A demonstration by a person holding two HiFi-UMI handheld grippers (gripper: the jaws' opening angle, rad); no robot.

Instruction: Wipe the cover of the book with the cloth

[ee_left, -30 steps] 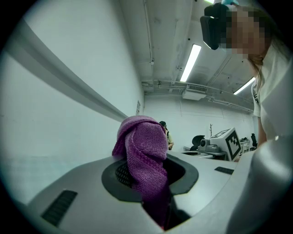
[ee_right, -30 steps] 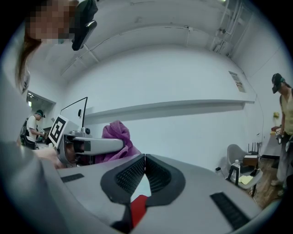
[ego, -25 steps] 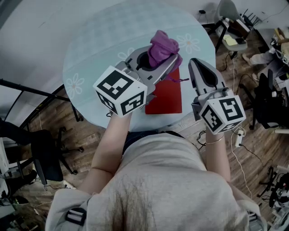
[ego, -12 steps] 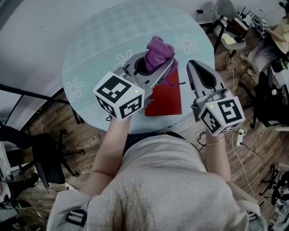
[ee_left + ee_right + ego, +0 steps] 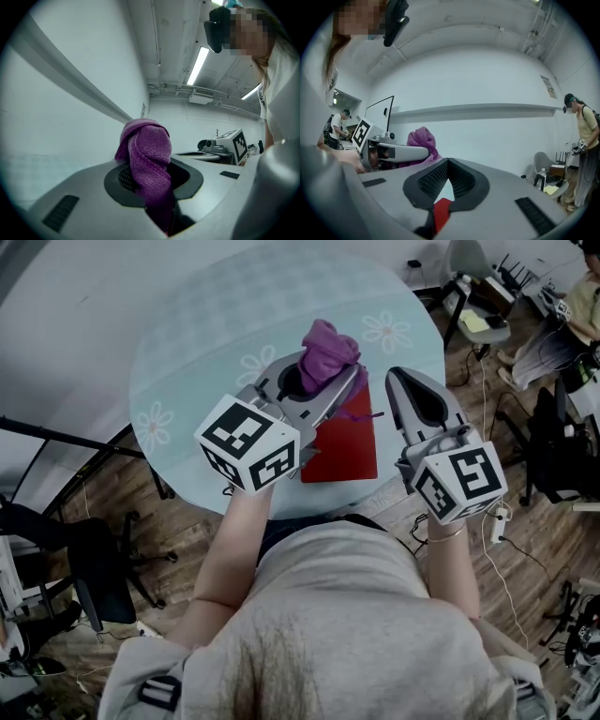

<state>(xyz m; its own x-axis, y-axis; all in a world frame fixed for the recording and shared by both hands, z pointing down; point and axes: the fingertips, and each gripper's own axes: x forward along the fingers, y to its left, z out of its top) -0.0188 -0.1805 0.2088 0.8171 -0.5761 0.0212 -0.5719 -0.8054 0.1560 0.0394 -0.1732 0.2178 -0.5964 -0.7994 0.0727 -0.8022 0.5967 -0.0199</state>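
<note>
We are finding the left gripper [image 5: 343,381] clamping the purple cloth [image 5: 328,345] above the red book's [image 5: 349,442] far left corner — apparently clear of it. The right gripper [image 5: 400,379], jaws together and empty, is hovering beside the book's right edge. Wiping not yet begun.

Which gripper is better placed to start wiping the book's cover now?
Left. The left gripper is clamped on the purple cloth just over the red book. The right gripper is shut and holds nothing, so it has nothing to wipe with.
</note>
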